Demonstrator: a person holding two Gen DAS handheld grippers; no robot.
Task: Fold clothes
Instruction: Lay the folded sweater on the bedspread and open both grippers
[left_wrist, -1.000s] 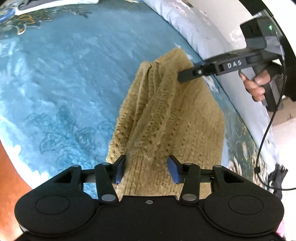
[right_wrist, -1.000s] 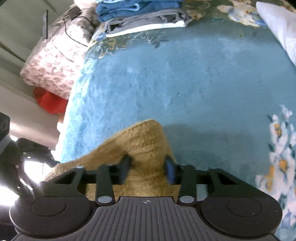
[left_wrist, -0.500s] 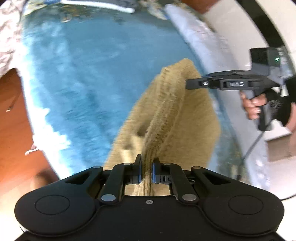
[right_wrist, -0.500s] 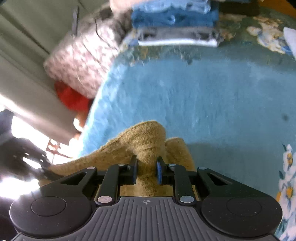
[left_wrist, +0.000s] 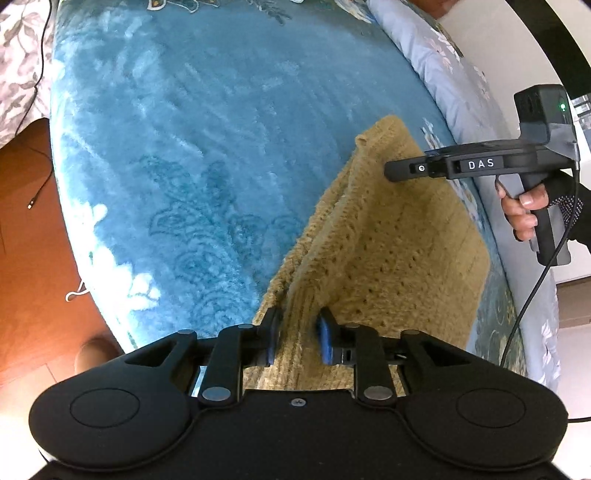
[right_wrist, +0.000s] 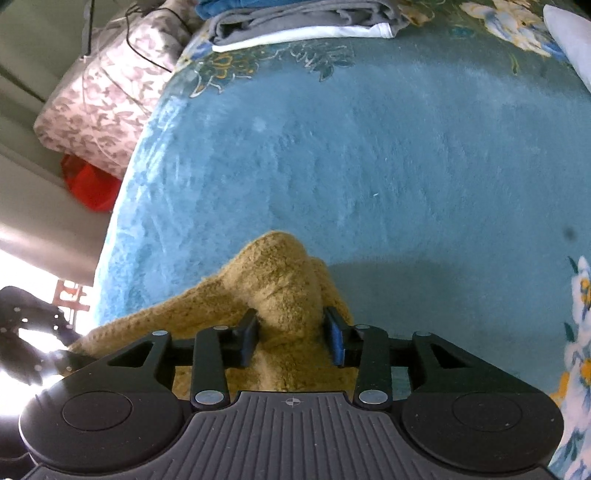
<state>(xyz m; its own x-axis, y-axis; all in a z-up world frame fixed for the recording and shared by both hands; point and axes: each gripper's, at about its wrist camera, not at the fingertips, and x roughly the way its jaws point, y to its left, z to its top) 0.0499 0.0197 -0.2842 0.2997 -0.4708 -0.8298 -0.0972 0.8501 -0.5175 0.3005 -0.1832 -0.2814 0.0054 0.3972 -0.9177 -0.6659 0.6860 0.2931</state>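
Left claw (left_wrist: 297, 338): jaws a little apart, just been opening, a ridge of tan knit sweater (left_wrist: 388, 251) standing between the pads; whether the pads press on it I cannot tell. Right claw (right_wrist: 293, 338): jaws also just been opening, a raised hump of sweater (right_wrist: 280, 284) filling the gap; grip or mere contact unclear. From the left view the right claw's fingers (left_wrist: 413, 170) reach in over the sweater's far corner, a hand (left_wrist: 522, 210) on the grip. Sweater lies folded near the bed's edge, on a teal plush blanket (left_wrist: 192, 147). Stack of folded clothes (right_wrist: 303, 22) at blanket's far end. Wood floor (left_wrist: 33, 236) beside bed.
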